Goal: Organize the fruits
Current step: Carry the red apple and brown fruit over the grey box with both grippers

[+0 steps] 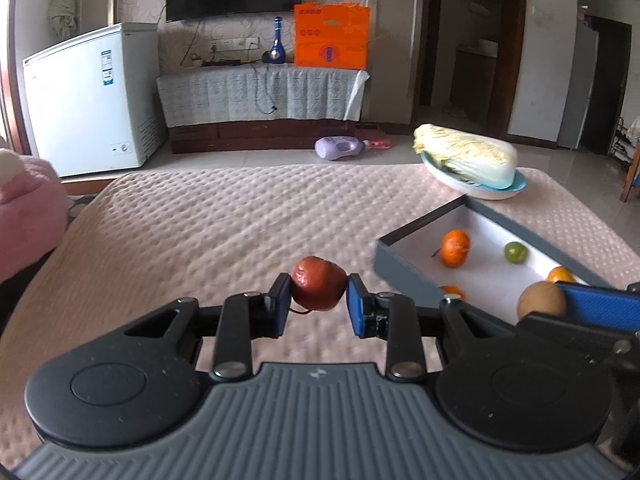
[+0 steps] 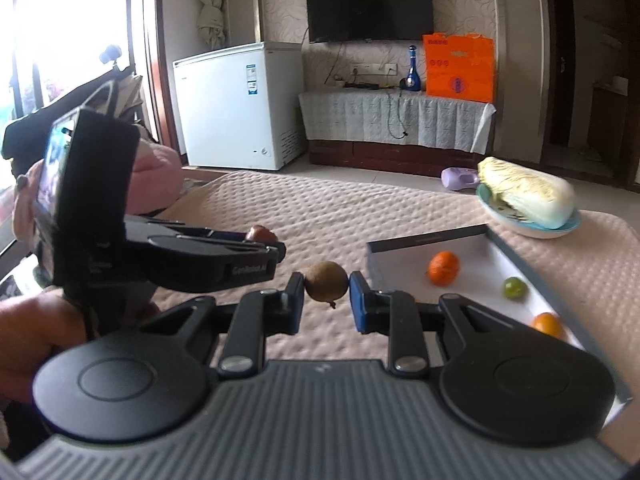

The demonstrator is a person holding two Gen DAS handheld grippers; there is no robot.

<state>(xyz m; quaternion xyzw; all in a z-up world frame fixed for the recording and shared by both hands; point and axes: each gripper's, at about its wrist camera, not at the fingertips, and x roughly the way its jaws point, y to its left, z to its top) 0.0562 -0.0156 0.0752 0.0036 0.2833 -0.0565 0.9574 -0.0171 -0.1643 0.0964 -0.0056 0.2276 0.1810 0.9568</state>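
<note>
While both fruits ride above the bed, the left tongs [image 1: 319, 294] clench a red fruit [image 1: 318, 288] and the right tongs [image 2: 326, 292] a kiwi [image 2: 326, 286], likely bound for the box [image 1: 404, 276] holding oranges [image 1: 455, 247].

Dark television [image 2: 369, 6] on patterned wallpaper at 12 o'clock, white chest freezer [image 2: 240, 106] at 10 o'clock, bright window [image 2: 60, 20] beyond.

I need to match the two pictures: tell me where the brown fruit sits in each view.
Left wrist view: brown fruit at lower right, held by the right claw, just before the grey tray.
Right wrist view: centre, pinched in that claw.
Shared landmark: the cabbage on its plate.
</note>
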